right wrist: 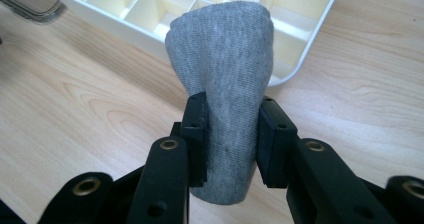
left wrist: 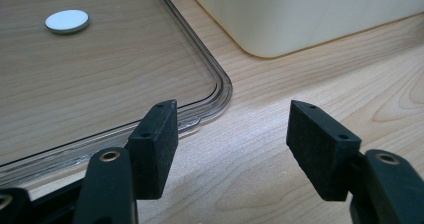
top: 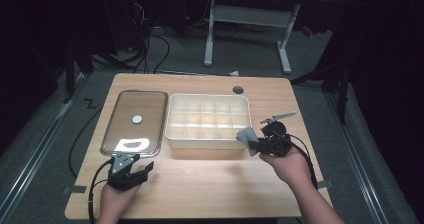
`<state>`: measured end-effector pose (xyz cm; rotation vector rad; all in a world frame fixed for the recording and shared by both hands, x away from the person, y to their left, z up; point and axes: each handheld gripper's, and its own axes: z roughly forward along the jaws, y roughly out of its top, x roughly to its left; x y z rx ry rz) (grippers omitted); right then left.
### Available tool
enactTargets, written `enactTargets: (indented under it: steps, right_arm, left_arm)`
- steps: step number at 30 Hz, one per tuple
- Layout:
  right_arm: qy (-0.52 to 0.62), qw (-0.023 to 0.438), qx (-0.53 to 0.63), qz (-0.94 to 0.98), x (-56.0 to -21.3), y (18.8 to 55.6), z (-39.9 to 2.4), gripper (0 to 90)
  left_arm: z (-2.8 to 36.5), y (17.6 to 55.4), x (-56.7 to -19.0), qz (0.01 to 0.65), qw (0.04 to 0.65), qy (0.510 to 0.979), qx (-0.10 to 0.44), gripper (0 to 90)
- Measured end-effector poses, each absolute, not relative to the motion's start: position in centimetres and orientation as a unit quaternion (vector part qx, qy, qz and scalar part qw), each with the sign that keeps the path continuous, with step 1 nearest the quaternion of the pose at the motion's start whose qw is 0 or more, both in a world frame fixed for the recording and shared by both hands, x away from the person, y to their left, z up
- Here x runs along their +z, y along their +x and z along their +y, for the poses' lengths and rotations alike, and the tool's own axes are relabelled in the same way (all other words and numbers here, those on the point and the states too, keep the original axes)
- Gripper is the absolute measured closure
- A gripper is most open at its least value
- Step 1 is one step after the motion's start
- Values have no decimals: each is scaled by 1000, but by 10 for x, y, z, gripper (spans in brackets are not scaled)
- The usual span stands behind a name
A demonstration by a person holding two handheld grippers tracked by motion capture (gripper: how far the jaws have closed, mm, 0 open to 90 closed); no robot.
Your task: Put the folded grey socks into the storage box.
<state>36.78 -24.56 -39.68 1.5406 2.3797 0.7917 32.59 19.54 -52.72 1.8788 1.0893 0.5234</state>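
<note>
Pinching grey sock roll (right wrist: 220,84), right claw (right wrist: 231,134), lower end cut off

Light falls from overhead onto the desk (top: 200,184), while the room around it sinks into near black. A white glare patch sits on the clear lid (top: 134,121). The high view is soft and grainy; both gripper views are bright, with the nearest black tongs slightly blurred.

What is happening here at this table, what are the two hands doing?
A person works with two handheld grippers. The right gripper is shut on a rolled grey sock, held near the corner of the cream divided box. The left gripper is open, empty, beside the clear lid lying flat on the table.
</note>
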Motion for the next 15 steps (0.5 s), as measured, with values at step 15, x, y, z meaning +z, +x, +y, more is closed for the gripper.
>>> enactTargets:
  steps: [15]
  right_arm:
    - [519, 85, 204, 825, -398, 419, -226, 705]
  left_arm:
    - [195, 325, -526, 432, 441, 757, 215, 382]
